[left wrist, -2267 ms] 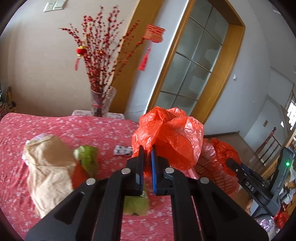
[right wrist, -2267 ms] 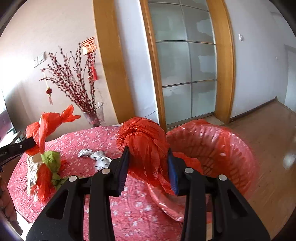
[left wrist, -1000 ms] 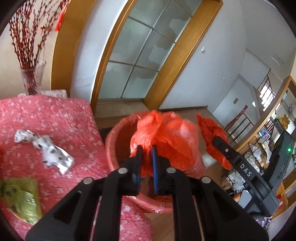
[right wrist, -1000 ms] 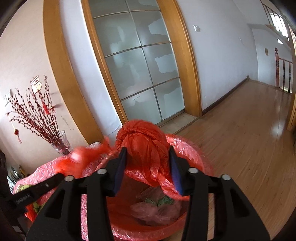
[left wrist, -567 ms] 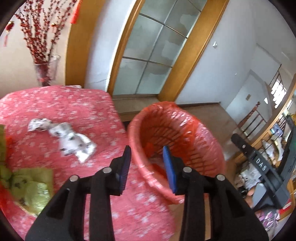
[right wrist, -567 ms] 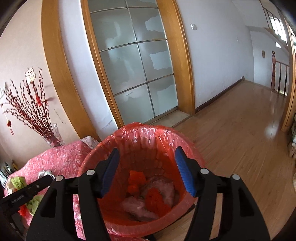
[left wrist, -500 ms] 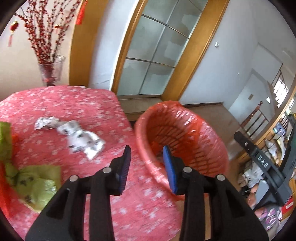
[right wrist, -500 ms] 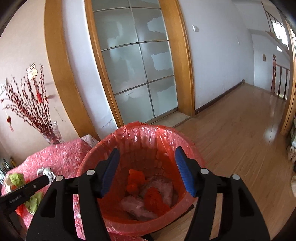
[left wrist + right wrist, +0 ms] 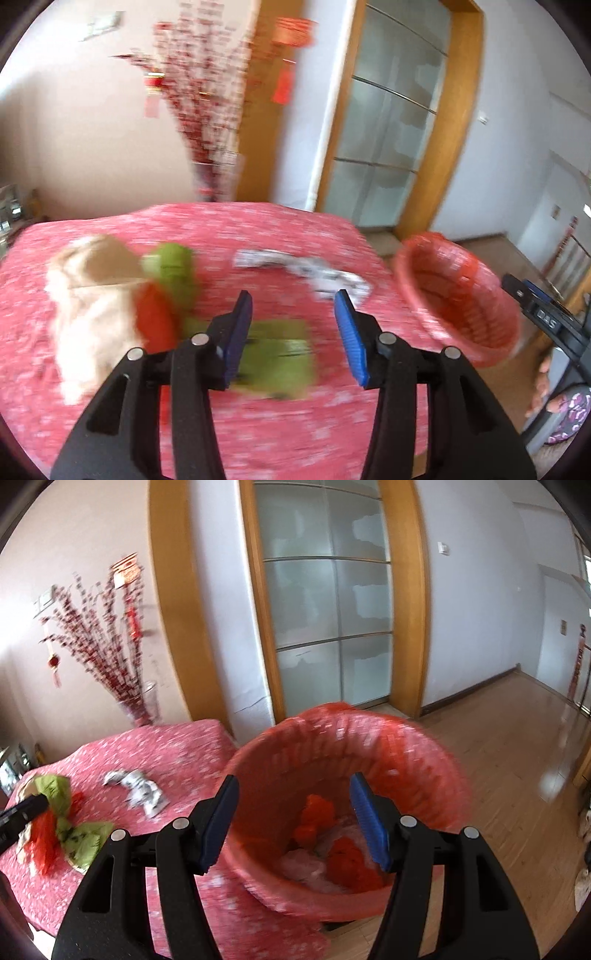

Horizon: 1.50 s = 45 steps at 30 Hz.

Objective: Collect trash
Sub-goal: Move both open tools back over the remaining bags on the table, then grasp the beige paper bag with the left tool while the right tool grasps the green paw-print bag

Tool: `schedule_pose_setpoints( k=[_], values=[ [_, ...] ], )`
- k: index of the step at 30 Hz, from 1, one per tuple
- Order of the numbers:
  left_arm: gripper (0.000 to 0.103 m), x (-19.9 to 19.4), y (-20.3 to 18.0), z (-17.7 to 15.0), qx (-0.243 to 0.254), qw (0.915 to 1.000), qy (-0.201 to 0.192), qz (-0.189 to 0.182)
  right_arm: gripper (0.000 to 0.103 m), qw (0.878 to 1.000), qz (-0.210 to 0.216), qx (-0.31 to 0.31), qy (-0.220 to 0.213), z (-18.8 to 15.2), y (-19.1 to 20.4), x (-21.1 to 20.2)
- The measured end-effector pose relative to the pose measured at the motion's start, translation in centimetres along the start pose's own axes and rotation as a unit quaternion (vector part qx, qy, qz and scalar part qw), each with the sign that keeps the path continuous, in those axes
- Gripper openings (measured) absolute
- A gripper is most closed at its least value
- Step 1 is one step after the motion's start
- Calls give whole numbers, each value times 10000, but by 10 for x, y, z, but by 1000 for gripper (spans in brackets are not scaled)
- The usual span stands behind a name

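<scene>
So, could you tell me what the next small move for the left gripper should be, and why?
Probably lower the left gripper onto the green wrapper lying on the red tablecloth just ahead. Its jaws are open and empty, the wrapper shows between them, and the lined basket already holds red bags.

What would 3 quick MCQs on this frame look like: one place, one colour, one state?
1. Where does the green wrapper lie?
A. on the red tablecloth
B. in the bin
C. on the floor

2. What colour is the liner of the trash bin?
A. blue
B. red
C. white

3. How is the right hand-held gripper?
A. shut on a bag
B. open, holding nothing
C. out of view

Answers: 1 A, it rests flat on the cloth ahead of the left hand-held gripper. 2 B, red plastic covers the rim. 3 B, its blue pads stand apart over the bin.
</scene>
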<state>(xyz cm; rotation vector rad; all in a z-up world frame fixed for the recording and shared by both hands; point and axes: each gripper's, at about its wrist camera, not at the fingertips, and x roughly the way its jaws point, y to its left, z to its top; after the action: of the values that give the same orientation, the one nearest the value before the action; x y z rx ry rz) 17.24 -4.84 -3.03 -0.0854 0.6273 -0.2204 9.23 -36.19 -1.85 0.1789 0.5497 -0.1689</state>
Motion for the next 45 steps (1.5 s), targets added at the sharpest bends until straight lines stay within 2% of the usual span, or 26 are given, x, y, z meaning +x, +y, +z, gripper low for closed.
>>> schedule_pose_setpoints(
  k=[5, 8, 11, 14, 19, 21, 23, 27, 33, 37, 43, 45],
  values=[
    [52, -19, 66, -4, -332, 9951, -237, 896, 63, 9994, 274, -153, 133, -7, 29, 6],
    [52, -17, 100, -10, -641, 9921, -114, 1072, 63, 9984, 431, -296, 222, -13, 48, 8],
    [52, -13, 121, -14, -897, 9901, 49, 1078, 63, 9971, 545, -437, 293, -17, 64, 9],
    [52, -6, 133, -17, -1072, 9899, 179, 910, 63, 9960, 612, -559, 342, -20, 76, 9],
    [52, 4, 130, -25, -911, 9916, 327, 858, 63, 9944, 672, -687, 437, -23, 90, 12],
    [44, 9, 132, -29, -992, 9912, 421, 770, 63, 9938, 700, -736, 462, -25, 95, 12],
    [27, 9, 137, -33, -1120, 9906, 436, 659, 63, 9929, 734, -804, 474, -27, 101, 11],
    [16, -1, 146, -34, -1233, 9903, 309, 555, 63, 9913, 818, -912, 489, -28, 113, 11],
    [15, -24, 160, -29, -1387, 9884, 51, 617, 63, 9868, 1035, -1120, 540, -33, 138, 11],
    [4, -38, 170, -26, -1460, 9870, -84, 660, 63, 9825, 1211, -1274, 610, -40, 158, 13],
    [3, -61, 181, -22, -1429, 9856, -372, 829, 62, 9733, 1609, -1438, 787, -50, 192, 19],
    [3, -64, 187, -21, -1456, 9847, -406, 867, 57, 9687, 1766, -1502, 888, -53, 204, 23]
  ],
)
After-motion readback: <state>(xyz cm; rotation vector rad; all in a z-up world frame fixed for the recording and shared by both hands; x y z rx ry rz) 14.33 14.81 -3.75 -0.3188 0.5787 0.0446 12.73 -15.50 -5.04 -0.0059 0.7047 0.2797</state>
